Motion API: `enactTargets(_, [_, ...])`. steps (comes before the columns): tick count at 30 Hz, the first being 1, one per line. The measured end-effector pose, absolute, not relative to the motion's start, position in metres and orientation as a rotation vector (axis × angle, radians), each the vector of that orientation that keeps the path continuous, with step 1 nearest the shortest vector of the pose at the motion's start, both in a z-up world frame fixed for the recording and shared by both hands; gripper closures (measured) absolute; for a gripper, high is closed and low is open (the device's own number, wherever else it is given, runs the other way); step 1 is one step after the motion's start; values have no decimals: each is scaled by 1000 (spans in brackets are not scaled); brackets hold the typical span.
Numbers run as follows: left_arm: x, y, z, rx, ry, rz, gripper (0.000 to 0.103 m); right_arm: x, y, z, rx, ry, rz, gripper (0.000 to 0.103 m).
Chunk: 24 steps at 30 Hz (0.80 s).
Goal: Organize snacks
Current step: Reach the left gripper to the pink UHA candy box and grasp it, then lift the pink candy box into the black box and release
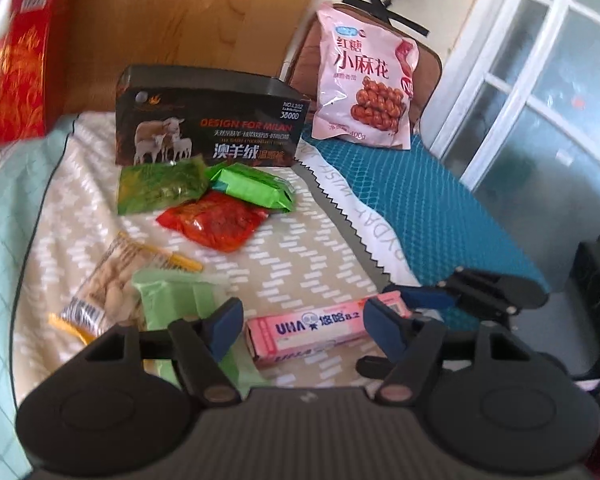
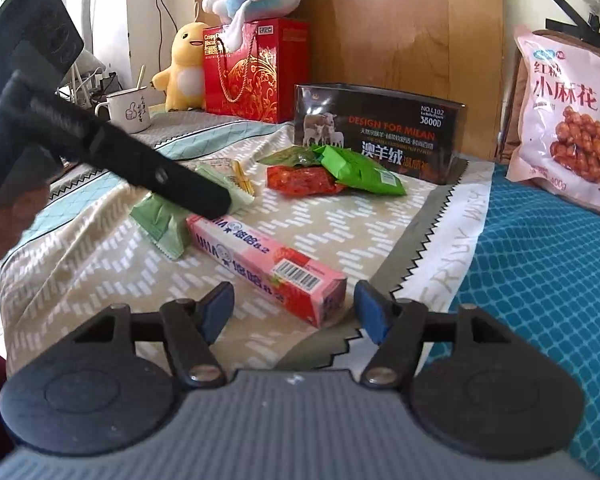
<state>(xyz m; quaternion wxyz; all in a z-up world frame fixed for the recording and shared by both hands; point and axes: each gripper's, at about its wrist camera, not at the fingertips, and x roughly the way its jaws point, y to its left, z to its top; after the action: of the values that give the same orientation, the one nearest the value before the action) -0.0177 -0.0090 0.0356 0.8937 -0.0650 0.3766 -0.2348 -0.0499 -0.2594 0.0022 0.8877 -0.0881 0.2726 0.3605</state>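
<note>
A long pink candy box (image 1: 320, 330) (image 2: 268, 268) lies on the patterned cloth. My left gripper (image 1: 306, 330) is open, its blue pads either side of one end of the box. My right gripper (image 2: 296, 308) is open at the box's other end and shows in the left wrist view (image 1: 432, 300). A pale green packet (image 1: 180, 300) (image 2: 162, 220) and a biscuit packet (image 1: 108, 292) lie left of the box. A red packet (image 1: 216, 220) (image 2: 300, 180) and two green packets (image 1: 256, 188) (image 2: 360, 172) lie before a black box (image 1: 208, 120) (image 2: 380, 128).
A large pink snack bag (image 1: 364, 80) (image 2: 568, 120) leans at the back on a teal mat (image 1: 420, 216). A red gift bag (image 2: 256, 72), a yellow plush (image 2: 184, 68) and a white mug (image 2: 130, 110) stand at the back left by a wooden headboard (image 2: 400, 20).
</note>
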Motion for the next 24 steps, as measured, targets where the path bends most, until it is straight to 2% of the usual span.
enactTargets(4, [-23, -18, 35, 18, 770, -461, 34, -52, -258, 2, -192, 566, 748, 33])
enactTargets(6, [-25, -22, 37, 34, 787, -465, 28, -51, -258, 2, -194, 567, 753, 33])
enactTargets(13, [-23, -21, 37, -59, 835, -516, 26, -51, -257, 1, -208, 566, 768, 32])
enactTargets(17, [-22, -10, 30, -179, 877, -533, 29, -54, -261, 1, -227, 564, 758, 33])
enactTargets(21, [-16, -16, 23, -205, 866, -523, 22, -54, -268, 1, -207, 566, 752, 35])
enactTargets(23, [-18, -26, 24, -154, 859, -519, 24, -55, -266, 1, -222, 562, 746, 35])
enactTargets(24, [-21, -28, 24, -136, 853, -511, 31, -56, -265, 1, -229, 558, 741, 40])
